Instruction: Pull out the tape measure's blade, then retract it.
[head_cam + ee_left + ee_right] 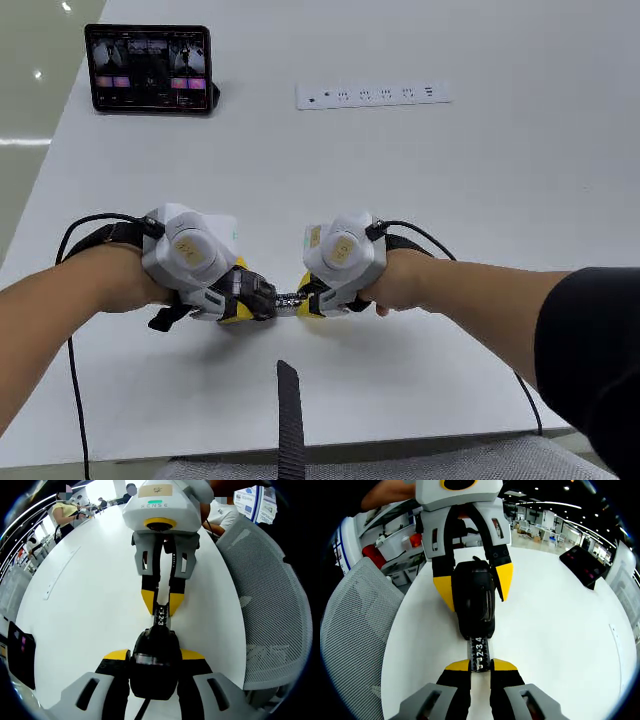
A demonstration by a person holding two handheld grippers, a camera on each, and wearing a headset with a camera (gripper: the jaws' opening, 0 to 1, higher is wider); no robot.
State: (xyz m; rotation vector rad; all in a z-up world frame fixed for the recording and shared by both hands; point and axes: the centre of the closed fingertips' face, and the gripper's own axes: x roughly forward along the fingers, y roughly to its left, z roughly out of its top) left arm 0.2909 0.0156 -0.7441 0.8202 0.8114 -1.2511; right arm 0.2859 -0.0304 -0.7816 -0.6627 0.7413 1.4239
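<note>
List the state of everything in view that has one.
left tool, shut on tape measure
right tool, shut on blade
tape measure, held by its case
blade, pulled out a short way
tablet, screen on
power strip, nothing plugged in

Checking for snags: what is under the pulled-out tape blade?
White table under the short blade stretch between the case and the right gripper. The blade's tip is hidden between that gripper's jaws.

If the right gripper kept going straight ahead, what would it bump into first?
Most likely the black tape measure. The right gripper pinches the blade, and the tape measure sits straight ahead of it, very close, clamped by the left gripper.
</note>
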